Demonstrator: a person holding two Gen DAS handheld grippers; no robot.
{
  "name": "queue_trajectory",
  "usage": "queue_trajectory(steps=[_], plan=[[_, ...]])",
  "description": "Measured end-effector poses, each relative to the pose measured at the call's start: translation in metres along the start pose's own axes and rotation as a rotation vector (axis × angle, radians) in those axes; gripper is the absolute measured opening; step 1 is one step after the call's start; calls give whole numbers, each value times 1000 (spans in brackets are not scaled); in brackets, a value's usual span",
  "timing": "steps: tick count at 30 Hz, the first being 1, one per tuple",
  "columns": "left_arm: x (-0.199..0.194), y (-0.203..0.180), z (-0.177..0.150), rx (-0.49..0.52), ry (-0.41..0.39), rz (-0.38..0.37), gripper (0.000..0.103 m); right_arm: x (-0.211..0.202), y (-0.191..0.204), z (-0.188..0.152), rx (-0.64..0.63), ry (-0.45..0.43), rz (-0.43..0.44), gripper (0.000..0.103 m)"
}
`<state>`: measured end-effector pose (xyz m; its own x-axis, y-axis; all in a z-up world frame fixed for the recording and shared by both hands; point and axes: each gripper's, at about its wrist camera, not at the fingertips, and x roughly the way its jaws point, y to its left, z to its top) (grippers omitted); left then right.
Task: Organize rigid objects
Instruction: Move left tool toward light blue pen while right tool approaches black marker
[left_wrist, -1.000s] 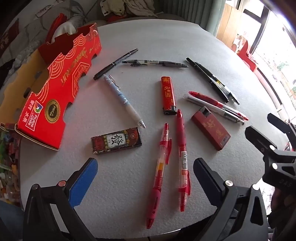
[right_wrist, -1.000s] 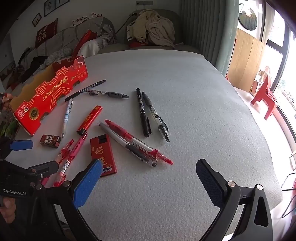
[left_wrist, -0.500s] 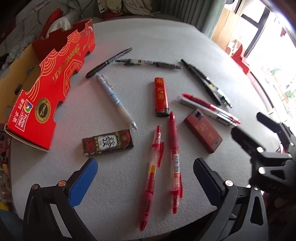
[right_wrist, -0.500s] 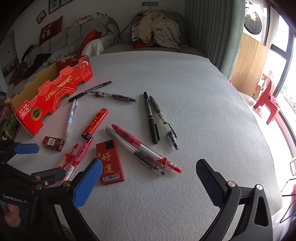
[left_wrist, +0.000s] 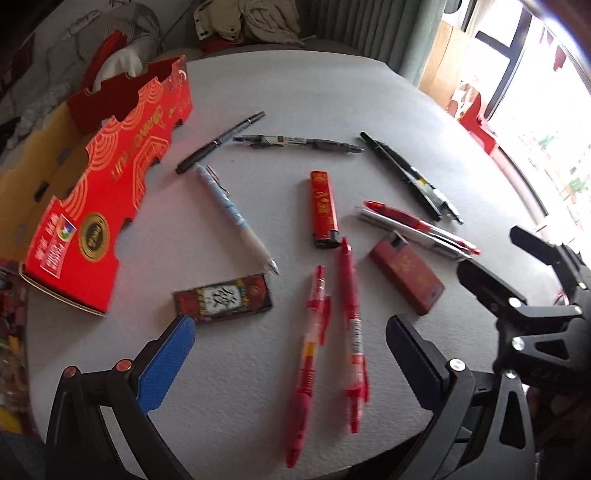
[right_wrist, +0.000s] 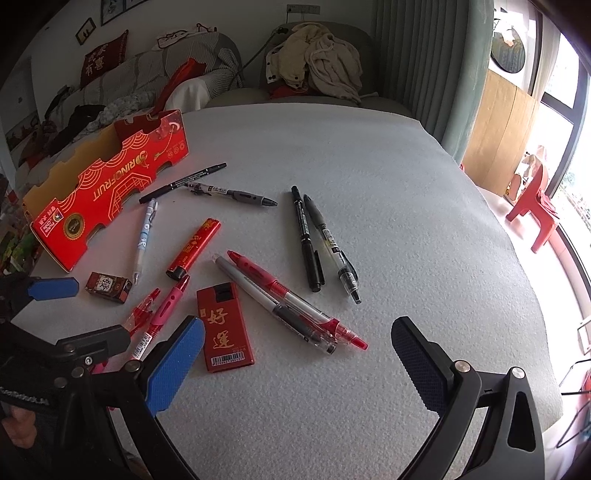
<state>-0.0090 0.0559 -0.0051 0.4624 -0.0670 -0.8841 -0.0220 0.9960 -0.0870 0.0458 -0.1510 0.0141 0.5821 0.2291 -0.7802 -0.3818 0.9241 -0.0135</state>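
Several pens and small boxes lie scattered on a round grey table (right_wrist: 406, 206). Two red pens (left_wrist: 332, 325) lie between the fingers of my open left gripper (left_wrist: 291, 350), which hovers above them. A patterned small box (left_wrist: 223, 298) sits just ahead of its blue left pad. A flat red box with gold characters (right_wrist: 224, 328) lies next to the blue pad of my open right gripper (right_wrist: 299, 354), which holds nothing. A red lighter (left_wrist: 323, 206), a white-blue pen (left_wrist: 236, 218), a red and a grey pen (right_wrist: 291, 302) and black pens (right_wrist: 317, 240) lie further out.
An open red cardboard tray (right_wrist: 107, 192) stands at the table's left edge. Behind the table is a sofa with piled clothes (right_wrist: 317, 62). A red plastic chair (right_wrist: 532, 206) stands by the window on the right. The table's right half (right_wrist: 424, 258) is bare.
Both grippers have moved forward and lower over the table; the objects sit lower and larger in both views. Nothing was taken hold of.
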Motion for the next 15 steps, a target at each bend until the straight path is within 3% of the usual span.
queue_trajectory(steps=[2,5,7,10,12,13,15], plan=[[-4,1,2,11,-30,16,103,1,0,1,0,0,-1,101],[-6,-17,15,27,-56,-24,103,2,-1,2,-5,-2,-4,101],[-2,-24,24,11,-61,-7,103,2,-3,5,-9,-6,-6,101],[-1,-23,34,-13,-64,-62,103,2,-11,14,4,-21,-11,101],[2,-24,41,-12,-49,-51,103,2,-18,21,19,-34,-10,101],[4,-27,44,-7,-26,-40,103,3,-21,24,22,-37,-10,98],[8,-27,50,-11,-3,-69,103,7,-25,30,26,-22,13,69]])
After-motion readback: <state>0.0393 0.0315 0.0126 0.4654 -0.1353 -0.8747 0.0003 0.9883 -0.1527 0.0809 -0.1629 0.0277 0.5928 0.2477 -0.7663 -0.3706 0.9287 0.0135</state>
